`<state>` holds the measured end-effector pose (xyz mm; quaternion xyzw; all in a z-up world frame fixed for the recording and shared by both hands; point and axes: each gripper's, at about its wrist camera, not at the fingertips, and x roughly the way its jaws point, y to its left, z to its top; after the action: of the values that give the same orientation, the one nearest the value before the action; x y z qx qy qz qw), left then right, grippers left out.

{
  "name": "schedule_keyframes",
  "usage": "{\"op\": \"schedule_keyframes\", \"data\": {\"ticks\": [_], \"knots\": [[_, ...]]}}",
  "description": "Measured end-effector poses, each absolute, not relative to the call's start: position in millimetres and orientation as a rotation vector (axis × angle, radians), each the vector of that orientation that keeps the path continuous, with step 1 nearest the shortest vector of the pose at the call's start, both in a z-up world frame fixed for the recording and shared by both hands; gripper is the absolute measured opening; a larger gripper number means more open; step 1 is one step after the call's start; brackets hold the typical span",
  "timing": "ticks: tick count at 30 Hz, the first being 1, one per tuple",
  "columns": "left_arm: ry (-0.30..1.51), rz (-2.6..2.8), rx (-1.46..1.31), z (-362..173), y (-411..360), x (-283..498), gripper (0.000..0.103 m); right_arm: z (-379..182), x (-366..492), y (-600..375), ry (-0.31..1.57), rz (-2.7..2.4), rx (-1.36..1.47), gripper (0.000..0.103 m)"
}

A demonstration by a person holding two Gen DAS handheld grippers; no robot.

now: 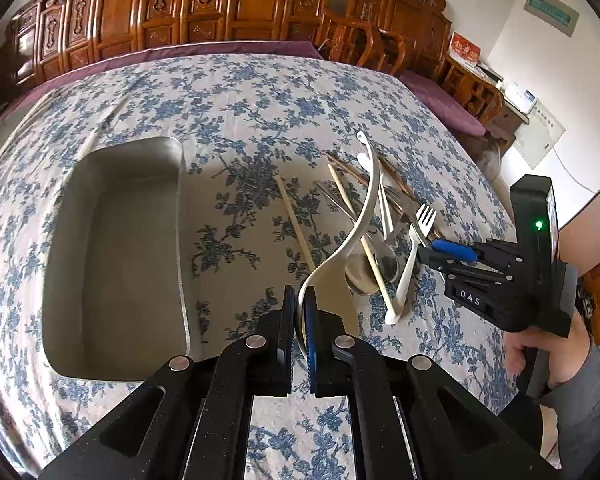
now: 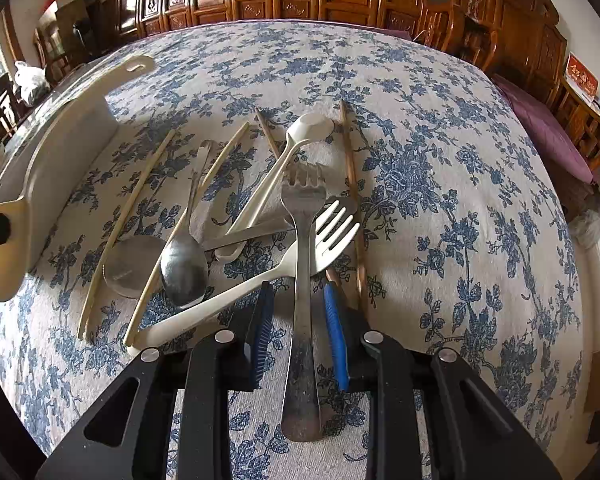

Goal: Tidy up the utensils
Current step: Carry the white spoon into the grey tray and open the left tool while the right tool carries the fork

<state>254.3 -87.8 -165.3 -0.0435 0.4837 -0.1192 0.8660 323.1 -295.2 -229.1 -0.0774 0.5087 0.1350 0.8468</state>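
My left gripper [image 1: 300, 300] is shut on the bowl end of a long cream ladle [image 1: 370, 196], held above the cloth to the right of a metal tray [image 1: 112, 256]; the ladle also shows at the left of the right wrist view [image 2: 60, 168]. My right gripper [image 2: 298, 292] is open, its pads either side of a metal fork [image 2: 302, 280] that lies on the utensil pile. The pile holds a white plastic fork [image 2: 260, 280], metal spoons [image 2: 184, 268], a white spoon [image 2: 284, 156] and chopsticks [image 2: 128, 216]. The right gripper shows in the left view [image 1: 428, 250].
A floral blue and white cloth [image 2: 440, 160] covers the table. Carved wooden cabinets [image 1: 204, 4] and chairs [image 1: 364, 40] stand behind it. A hand [image 1: 540, 356] holds the right gripper at the table's right edge.
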Motion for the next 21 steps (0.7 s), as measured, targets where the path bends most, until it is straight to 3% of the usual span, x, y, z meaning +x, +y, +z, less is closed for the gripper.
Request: {"op": "schedule_keyframes", "data": {"ticks": [2, 3, 4, 21], "knots": [[1.008, -0.248, -0.09, -163.5, -84.6, 252.1, 0.004, -228.5, 325.5, -294.7, 1.089, 0.278, -0.16, 0.026], [1.004, -0.246, -0.088, -162.1, -83.0, 250.5, 0.004, -228.5, 326.7, -294.4, 1.097, 0.275, -0.162, 0.014], [1.002, -0.245, -0.087, -160.7, -81.8, 250.2, 0.004, -228.2, 327.4, -293.8, 1.105, 0.271, -0.164, 0.01], [0.942, -0.162, -0.094, -135.7, -16.8, 240.4, 0.004, -172.0, 298.1, -290.5, 1.013, 0.26, -0.141, 0.009]]}}
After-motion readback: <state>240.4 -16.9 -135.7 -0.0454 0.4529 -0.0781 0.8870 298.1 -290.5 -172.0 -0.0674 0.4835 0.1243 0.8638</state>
